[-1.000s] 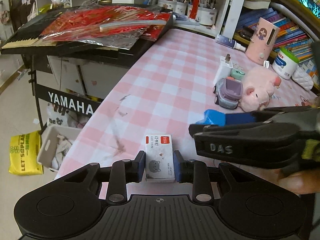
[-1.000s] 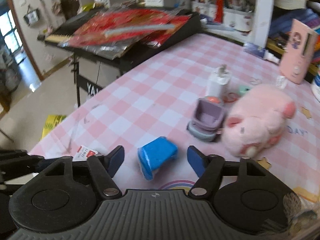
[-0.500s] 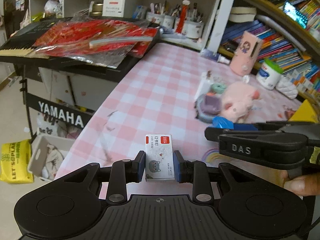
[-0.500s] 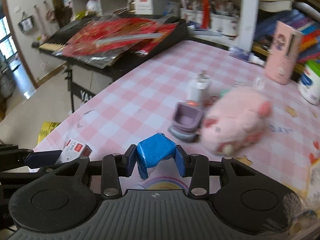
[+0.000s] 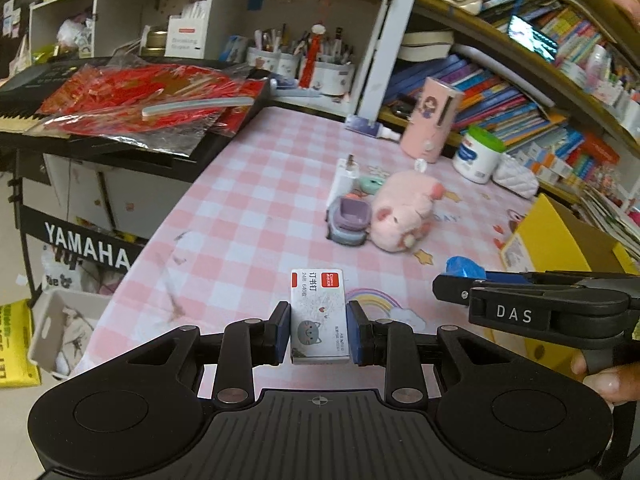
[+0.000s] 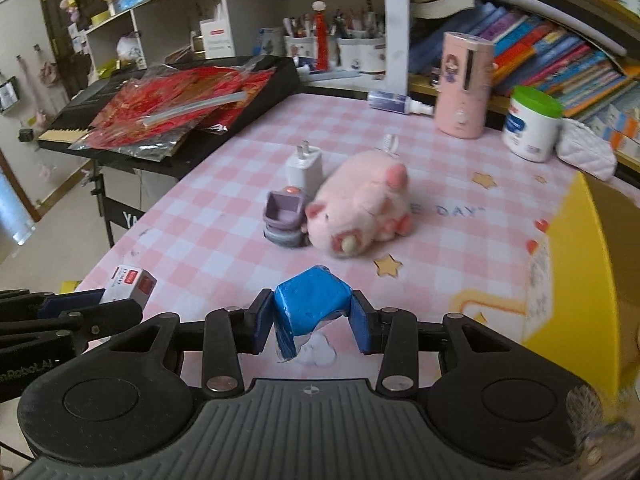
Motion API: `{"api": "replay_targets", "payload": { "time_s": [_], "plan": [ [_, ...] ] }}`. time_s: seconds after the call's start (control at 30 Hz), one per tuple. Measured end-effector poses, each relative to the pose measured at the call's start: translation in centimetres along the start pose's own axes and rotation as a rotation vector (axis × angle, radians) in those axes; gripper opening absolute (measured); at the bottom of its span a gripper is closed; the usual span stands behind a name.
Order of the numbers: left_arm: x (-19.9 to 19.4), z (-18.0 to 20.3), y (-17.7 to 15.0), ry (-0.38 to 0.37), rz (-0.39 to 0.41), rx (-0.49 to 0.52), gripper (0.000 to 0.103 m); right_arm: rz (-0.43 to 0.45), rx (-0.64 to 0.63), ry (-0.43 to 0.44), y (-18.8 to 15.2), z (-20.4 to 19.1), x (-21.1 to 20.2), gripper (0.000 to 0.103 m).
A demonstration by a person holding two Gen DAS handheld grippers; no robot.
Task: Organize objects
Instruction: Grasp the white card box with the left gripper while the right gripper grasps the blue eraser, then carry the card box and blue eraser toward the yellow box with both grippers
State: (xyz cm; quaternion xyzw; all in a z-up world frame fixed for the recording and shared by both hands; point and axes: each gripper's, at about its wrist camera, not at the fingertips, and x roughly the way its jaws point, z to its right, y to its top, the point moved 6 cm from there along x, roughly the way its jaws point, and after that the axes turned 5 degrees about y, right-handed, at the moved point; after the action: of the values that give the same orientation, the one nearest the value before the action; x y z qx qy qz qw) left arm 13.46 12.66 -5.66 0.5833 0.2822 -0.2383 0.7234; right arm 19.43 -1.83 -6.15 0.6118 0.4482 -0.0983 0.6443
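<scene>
My left gripper [image 5: 319, 330] is shut on a small white staple box [image 5: 319, 316] with a grey cat print, held above the pink checked table [image 5: 248, 216]. My right gripper [image 6: 312, 320] is shut on a blue block [image 6: 310, 306] and holds it over the table's near part. The right gripper also shows in the left wrist view [image 5: 520, 300] to the right of the box. The staple box shows at the left in the right wrist view [image 6: 130, 282]. A yellow cardboard box [image 6: 576, 264] stands at the right.
A pink plush pig [image 6: 360, 208], a purple toy [image 6: 284, 216] and a white charger [image 6: 304, 168] sit mid-table. A pink cylinder [image 6: 464, 88], a white green-lidded jar [image 6: 530, 124] and bookshelves stand behind. A Yamaha keyboard [image 5: 100, 112] with red foil stands left.
My right gripper closed on the blue block and lifted it. Both grippers rose and moved to the right, bringing the yellow box into view. The left still holds the staple box.
</scene>
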Motion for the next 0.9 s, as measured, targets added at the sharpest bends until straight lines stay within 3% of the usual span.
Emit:
{"api": "replay_targets", "payload": {
  "time_s": [0.43, 0.9],
  "plan": [
    [-4.7, -0.3, -3.1, -0.049, 0.023, 0.017, 0.028, 0.039, 0.041, -0.038, -3.5, -2.4, -4.8, 0.038],
    [-9.4, -0.7, -7.5, -0.087, 0.009, 0.062, 0.028, 0.023, 0.079, -0.062, -9.4, -5.4, -8.9, 0.037]
  ]
}}
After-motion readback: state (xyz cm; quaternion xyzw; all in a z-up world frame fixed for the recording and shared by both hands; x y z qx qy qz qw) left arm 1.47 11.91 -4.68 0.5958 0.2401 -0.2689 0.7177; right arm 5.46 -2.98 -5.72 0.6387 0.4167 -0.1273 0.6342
